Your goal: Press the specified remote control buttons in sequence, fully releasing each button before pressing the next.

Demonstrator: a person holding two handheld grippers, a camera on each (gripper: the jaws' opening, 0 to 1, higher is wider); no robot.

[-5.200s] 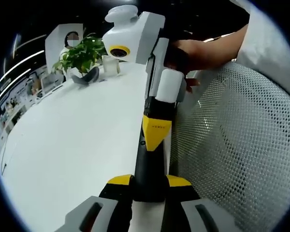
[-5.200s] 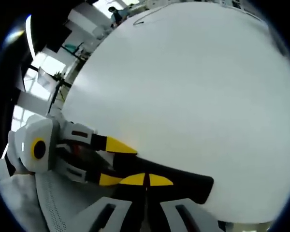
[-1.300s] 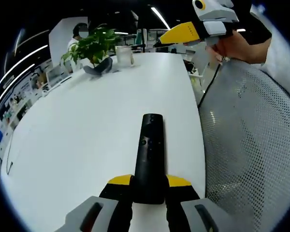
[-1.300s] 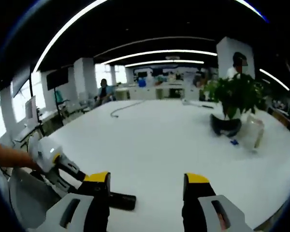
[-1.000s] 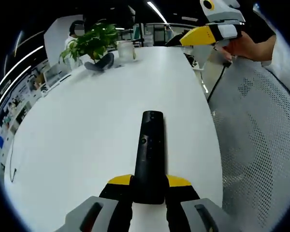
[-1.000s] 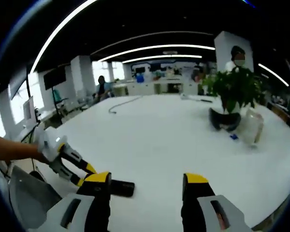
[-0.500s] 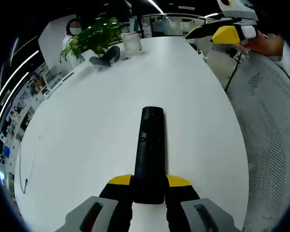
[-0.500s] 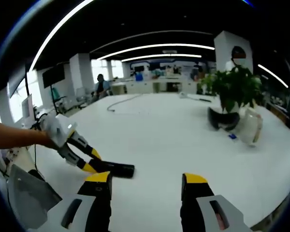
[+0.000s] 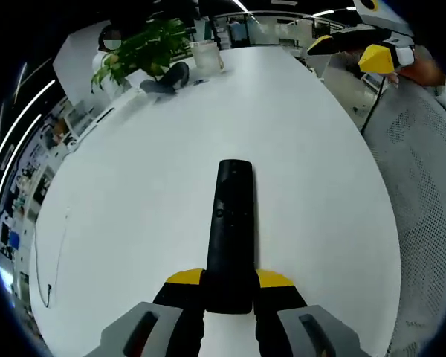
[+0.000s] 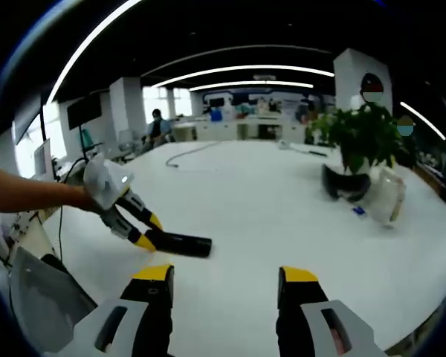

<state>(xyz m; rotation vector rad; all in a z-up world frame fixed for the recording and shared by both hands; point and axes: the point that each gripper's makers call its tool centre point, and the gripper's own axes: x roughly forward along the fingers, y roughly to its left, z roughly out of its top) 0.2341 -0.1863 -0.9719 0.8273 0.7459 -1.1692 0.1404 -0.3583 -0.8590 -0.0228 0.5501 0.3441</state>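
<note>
The left gripper (image 9: 230, 286) is pinching the near end of the black remote (image 9: 230, 223), holding it out over the white table (image 9: 134, 193). The right gripper (image 10: 227, 286) is hanging with its jaws spread and empty, well apart from the remote (image 10: 180, 243). No button is being touched, so presses seem to be waiting.

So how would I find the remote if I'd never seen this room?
Look at the big white round-edged table. Near its edge, the long black stick-shaped remote control is pinched at one end by the left gripper with yellow tips. The leafy green plant and pale cup stand far across the table; the remote is thin and black.
</note>
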